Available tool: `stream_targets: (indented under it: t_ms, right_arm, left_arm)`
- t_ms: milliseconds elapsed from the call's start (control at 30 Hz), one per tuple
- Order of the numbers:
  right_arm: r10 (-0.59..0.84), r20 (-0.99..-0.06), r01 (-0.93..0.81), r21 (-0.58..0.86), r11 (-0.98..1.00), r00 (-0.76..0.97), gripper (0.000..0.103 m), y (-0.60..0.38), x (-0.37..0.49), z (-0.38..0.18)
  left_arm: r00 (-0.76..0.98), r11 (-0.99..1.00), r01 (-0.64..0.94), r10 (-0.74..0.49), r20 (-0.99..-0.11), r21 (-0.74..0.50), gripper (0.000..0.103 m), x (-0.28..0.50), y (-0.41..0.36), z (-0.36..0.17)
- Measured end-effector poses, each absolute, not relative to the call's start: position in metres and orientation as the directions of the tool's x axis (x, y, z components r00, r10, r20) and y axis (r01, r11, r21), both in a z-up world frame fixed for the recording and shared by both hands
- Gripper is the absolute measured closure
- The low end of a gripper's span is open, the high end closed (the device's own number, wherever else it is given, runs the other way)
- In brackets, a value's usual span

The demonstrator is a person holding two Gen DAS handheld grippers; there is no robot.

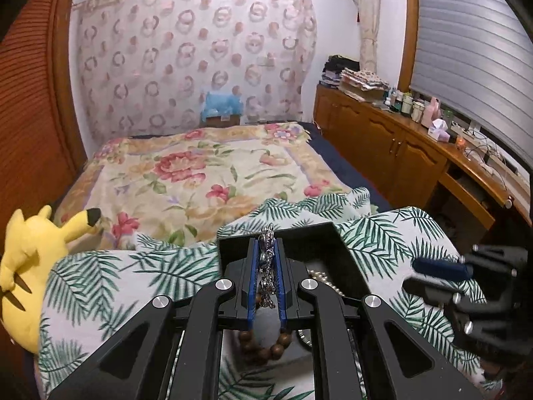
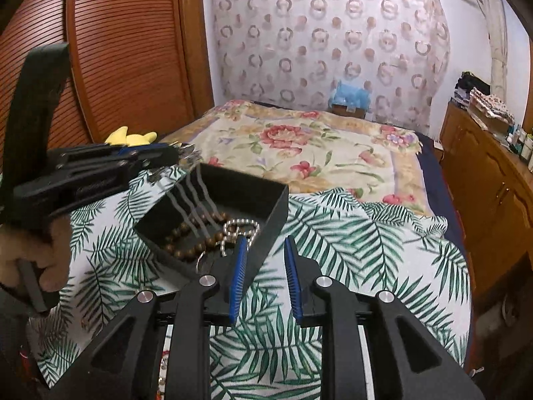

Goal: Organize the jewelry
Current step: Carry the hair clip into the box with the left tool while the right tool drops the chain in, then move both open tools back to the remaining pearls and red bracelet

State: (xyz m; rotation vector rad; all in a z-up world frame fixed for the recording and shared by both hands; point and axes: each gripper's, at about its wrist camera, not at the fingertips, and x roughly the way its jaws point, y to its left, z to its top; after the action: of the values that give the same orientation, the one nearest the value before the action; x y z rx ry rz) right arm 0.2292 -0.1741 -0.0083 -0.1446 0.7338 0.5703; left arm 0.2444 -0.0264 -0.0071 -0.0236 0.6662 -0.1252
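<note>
Above the black box (image 2: 233, 196), left gripper (image 1: 266, 260) jaws pinch a silver chain (image 1: 267, 266); right gripper (image 2: 266, 276) jaws spread, empty.

Silver chain (image 1: 267, 260) — bright, glinting metal. Bead bracelet (image 2: 193, 240): brown wood, semi-gloss. Black box (image 2: 263, 200) matt. Palm-print cover (image 2: 349, 250) — soft cloth. Gripper pads (image 2: 238, 276) blue, finely ribbed (plastic or rubber, unclear).

Floral bedspread (image 1: 200, 173), patterned curtain (image 1: 196, 53), wooden cabinets (image 1: 383, 140)
</note>
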Motion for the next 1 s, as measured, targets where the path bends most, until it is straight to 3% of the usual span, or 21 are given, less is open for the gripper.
stream_targets:
  t_ms: [200,267,400,667,1000]
  right_arm:
    - [0.442,-0.678,-0.54,0.078,0.838,0.588,0.078,-0.181,0.224,-0.018]
    - [0.447,-0.678,-0.541,0.086,0.836,0.584,0.078,-0.183,0.221,-0.02]
    - [0.457,-0.677,-0.546,0.097,0.832,0.577,0.078,-0.187,0.213,-0.026]
    - [0.473,-0.677,-0.564,0.102,0.819,0.564,0.078,-0.187,0.186,-0.036]
    - [0.48,-0.711,-0.609,0.092,0.787,0.513,0.078,-0.174,0.152,-0.056]
  left_arm:
    - [0.761,0.99,0.122,-0.141,-0.633,-0.074,0.094,0.257,-0.04,-0.014]
    - [0.749,0.99,0.124,-0.136,-0.649,-0.064,0.08,0.257,-0.042,-0.019]
    - [0.747,0.99,0.132,-0.126,-0.653,-0.041,0.075,0.247,-0.042,-0.021]
    - [0.747,0.987,0.162,-0.131,-0.651,-0.013,0.048,0.203,-0.034,-0.024]
    - [0.707,0.981,0.191,-0.124,-0.696,0.019,0.033,0.164,-0.025,-0.059]
